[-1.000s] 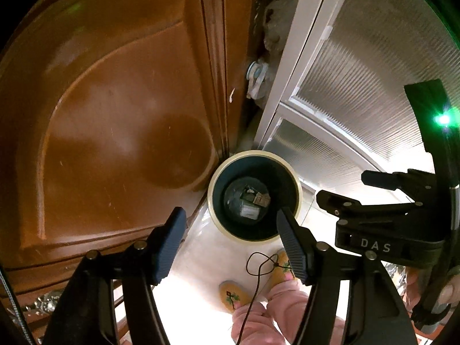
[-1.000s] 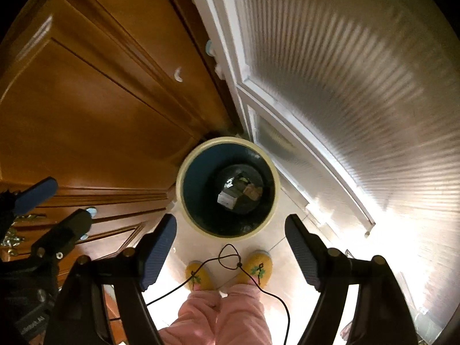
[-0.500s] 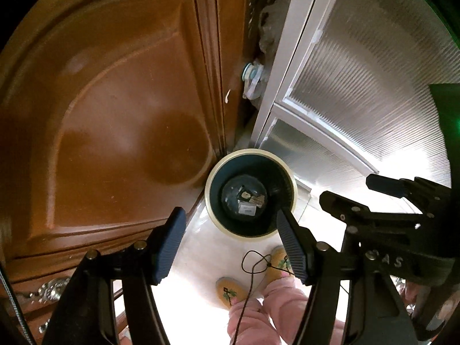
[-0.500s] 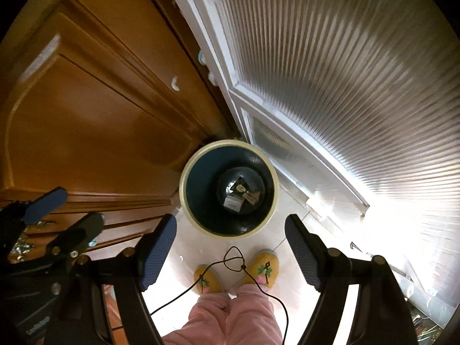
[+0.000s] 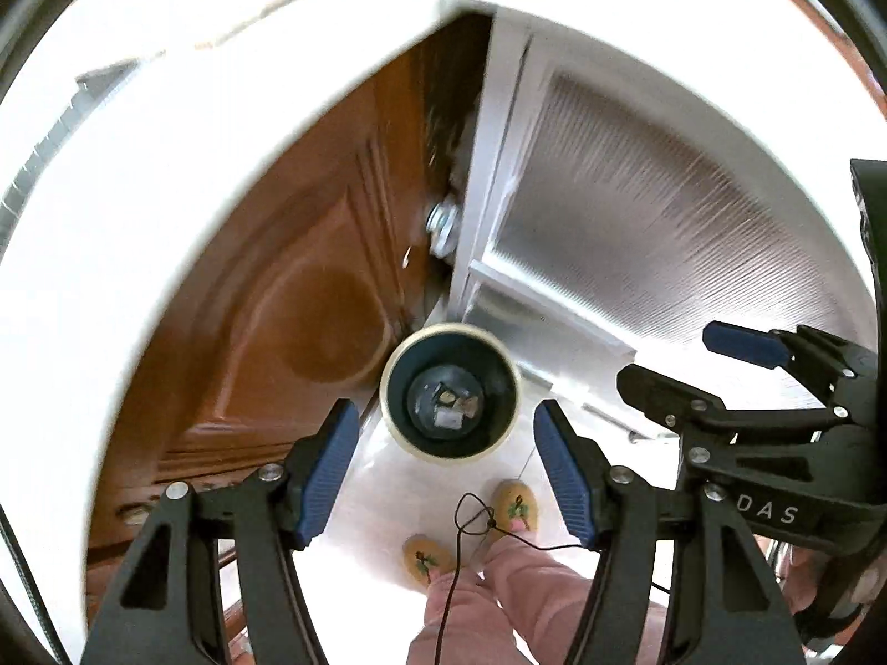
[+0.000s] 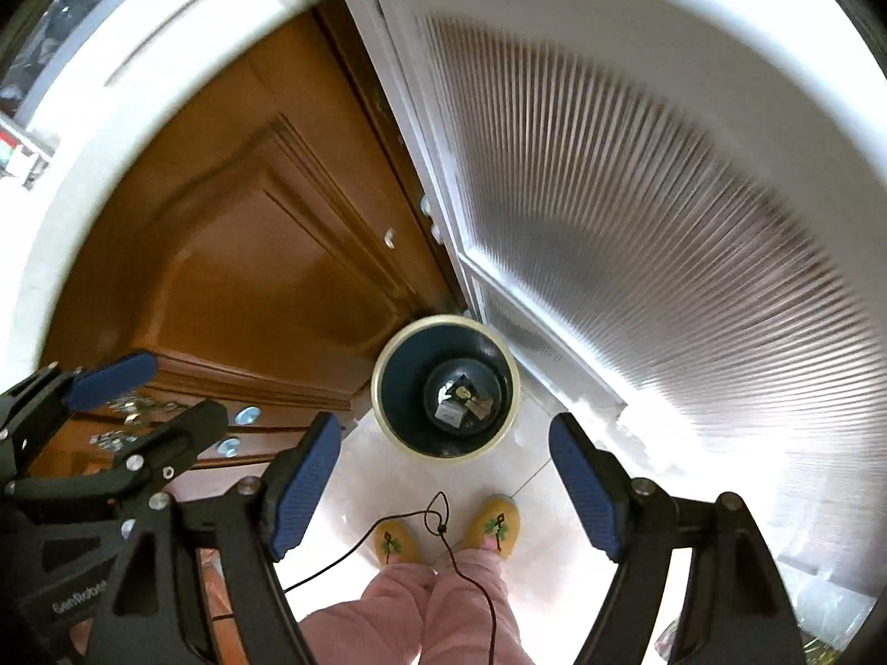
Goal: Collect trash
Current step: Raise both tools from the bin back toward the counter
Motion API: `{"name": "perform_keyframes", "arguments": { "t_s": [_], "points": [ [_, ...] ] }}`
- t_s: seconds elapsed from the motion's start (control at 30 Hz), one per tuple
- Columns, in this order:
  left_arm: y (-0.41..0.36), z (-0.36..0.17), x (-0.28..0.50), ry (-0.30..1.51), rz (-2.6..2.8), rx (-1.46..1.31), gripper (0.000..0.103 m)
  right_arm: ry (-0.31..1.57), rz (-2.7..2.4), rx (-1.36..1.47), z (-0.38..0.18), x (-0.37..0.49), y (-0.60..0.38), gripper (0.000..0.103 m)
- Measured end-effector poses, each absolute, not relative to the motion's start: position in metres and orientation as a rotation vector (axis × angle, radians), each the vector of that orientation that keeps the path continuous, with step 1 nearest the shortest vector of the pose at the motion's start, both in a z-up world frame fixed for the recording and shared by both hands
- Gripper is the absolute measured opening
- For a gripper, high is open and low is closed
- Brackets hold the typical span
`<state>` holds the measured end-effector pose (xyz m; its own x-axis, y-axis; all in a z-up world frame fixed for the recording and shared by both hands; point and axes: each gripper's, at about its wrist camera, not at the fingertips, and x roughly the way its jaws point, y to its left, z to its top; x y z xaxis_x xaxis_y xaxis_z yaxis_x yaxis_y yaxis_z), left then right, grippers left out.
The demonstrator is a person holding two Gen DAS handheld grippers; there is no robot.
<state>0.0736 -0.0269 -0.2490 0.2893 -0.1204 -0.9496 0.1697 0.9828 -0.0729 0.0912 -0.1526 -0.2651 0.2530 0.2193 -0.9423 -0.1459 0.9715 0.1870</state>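
A round waste bin (image 5: pixel 450 390) with a cream rim and dark inside stands on the floor far below. Small pieces of trash (image 5: pixel 452 410) lie on its bottom. It also shows in the right wrist view (image 6: pixel 446 388), with the trash (image 6: pixel 460 407) inside. My left gripper (image 5: pixel 448 476) is open and empty, high above the bin. My right gripper (image 6: pixel 443 485) is open and empty too, beside the left one. Each gripper shows in the other's view: the right one (image 5: pixel 737 366), the left one (image 6: pixel 144 388).
A brown wooden cabinet door (image 5: pixel 288 299) is left of the bin. A white-framed ribbed glass door (image 6: pixel 637 255) is right of it. A white counter edge (image 5: pixel 111 255) curves across the top and left. The person's pink legs and yellow slippers (image 6: pixel 493 521) stand before the bin.
Both grippers have risen well away from the bin, which looks smaller. A white counter edge has come into view above. The picture has brightened.
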Motion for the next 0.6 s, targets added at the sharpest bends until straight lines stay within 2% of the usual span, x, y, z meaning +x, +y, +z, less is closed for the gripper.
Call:
{"name": "perform_keyframes", "arguments": {
  "t_s": [0.33, 0.6],
  "points": [
    [-0.034, -0.125, 0.073, 1.089, -0.182, 0.095, 0.064, 1.062, 0.291, -0.005, -0.129, 0.088, -0.179, 0.078],
    [-0.014, -0.037, 0.085, 0.939, -0.097, 0.085, 0.065, 1.015, 0.401, 0.120, -0.077, 0.113, -0.197, 0.073]
  ]
}}
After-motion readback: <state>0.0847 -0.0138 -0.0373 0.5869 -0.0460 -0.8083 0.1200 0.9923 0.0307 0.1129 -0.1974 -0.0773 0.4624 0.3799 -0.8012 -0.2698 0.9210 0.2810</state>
